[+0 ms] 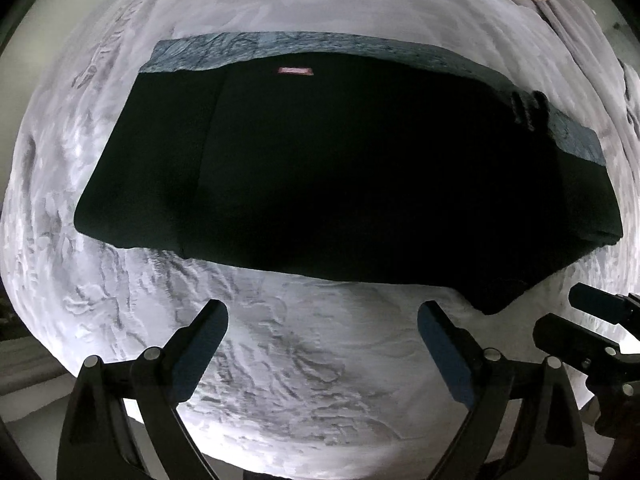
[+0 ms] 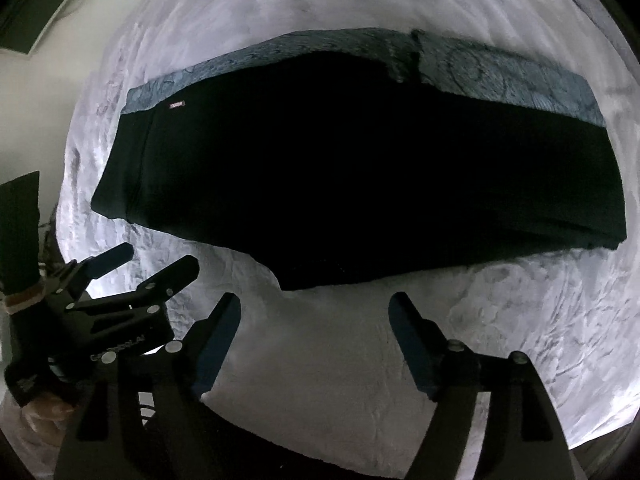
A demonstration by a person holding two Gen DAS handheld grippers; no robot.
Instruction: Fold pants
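— Grippers first: the left gripper [image 1: 322, 320] hangs with its blue-padded jaws spread wide, nothing between them. The right gripper [image 2: 314, 314] is the same, spread and empty.

— What's under them?

— Fuzzy white blanket [image 1: 304, 360], crinkled pile. Just beyond the fingertips lie the pants [image 1: 340, 168], black, smooth, folded into a broad slab.

— Any label?

— A small pink tag [image 1: 295, 71] near the far edge, writing too small to read. Behind it, a blue-grey patterned strip [image 2: 500, 72].
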